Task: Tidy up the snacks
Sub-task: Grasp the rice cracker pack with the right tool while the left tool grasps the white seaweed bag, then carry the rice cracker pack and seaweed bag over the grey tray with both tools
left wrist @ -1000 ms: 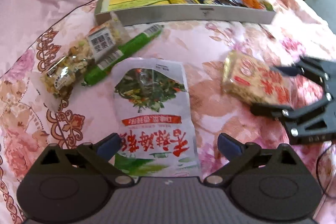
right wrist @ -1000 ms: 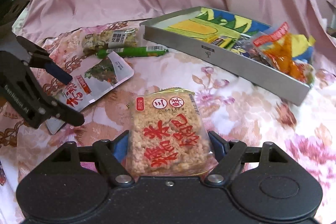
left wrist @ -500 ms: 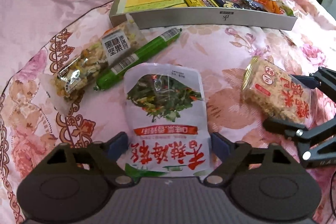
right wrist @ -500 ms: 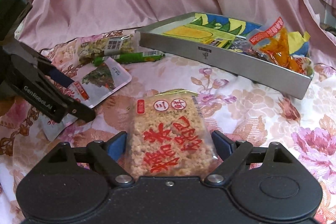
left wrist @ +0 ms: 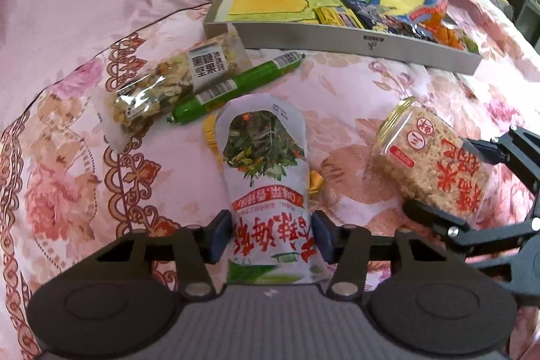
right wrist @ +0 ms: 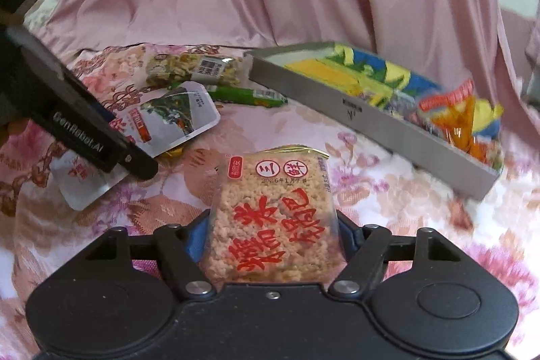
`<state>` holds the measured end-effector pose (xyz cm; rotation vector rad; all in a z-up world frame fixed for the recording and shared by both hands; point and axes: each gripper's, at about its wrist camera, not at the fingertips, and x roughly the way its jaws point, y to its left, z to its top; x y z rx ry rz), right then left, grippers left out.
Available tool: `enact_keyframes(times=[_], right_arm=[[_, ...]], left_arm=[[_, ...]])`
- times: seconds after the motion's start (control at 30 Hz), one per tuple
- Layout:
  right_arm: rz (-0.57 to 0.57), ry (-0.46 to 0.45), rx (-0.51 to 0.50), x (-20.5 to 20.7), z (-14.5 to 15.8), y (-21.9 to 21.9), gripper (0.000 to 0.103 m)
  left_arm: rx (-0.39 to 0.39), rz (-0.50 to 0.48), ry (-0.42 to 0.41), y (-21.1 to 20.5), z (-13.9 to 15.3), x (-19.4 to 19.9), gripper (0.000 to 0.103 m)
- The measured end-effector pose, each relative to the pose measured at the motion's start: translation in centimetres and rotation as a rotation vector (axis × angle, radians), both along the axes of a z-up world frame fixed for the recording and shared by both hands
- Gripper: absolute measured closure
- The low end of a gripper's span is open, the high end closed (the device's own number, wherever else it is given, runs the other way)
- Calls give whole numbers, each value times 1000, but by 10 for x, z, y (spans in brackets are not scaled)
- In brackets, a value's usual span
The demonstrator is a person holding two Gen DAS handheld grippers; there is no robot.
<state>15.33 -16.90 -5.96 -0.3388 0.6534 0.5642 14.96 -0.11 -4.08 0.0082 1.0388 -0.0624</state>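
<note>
My left gripper (left wrist: 271, 237) is shut on a white pouch with a green vegetable picture and red characters (left wrist: 266, 157), squeezing its near end and lifting it off the cloth. My right gripper (right wrist: 270, 240) is shut on a clear pack of puffed rice cake with red characters (right wrist: 273, 211), held off the cloth. The rice cake pack (left wrist: 435, 164) and right gripper (left wrist: 449, 191) show at the right of the left wrist view. The pouch (right wrist: 168, 120) and the left gripper's arm show at the left of the right wrist view. A grey tray (left wrist: 354, 41) with a colourful bottom stands at the back.
A clear bag of mixed nuts (left wrist: 168, 83) and a green sausage stick (left wrist: 236, 86) lie on the pink floral cloth left of the tray. Several snack packs, one orange (right wrist: 455, 113), fill the tray's right end. A small gold wrapper (left wrist: 315, 181) lies under the pouch.
The left jaws have closed on the pouch, narrowing it, and it is raised. The right gripper has closed tighter on the rice cake pack and lifted it.
</note>
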Motion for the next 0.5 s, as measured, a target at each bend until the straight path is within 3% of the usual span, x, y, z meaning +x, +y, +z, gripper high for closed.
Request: enact_keyframes(times=[0.23,0.5], right_arm=[[45,-98,-25,-7,4,4,29],[26,-113,-13,-5,6,2,29]], left_arm=[[-42,-17,-34,-2,8,-6,53],[-75,-8,-64,-7,17,-6,54]])
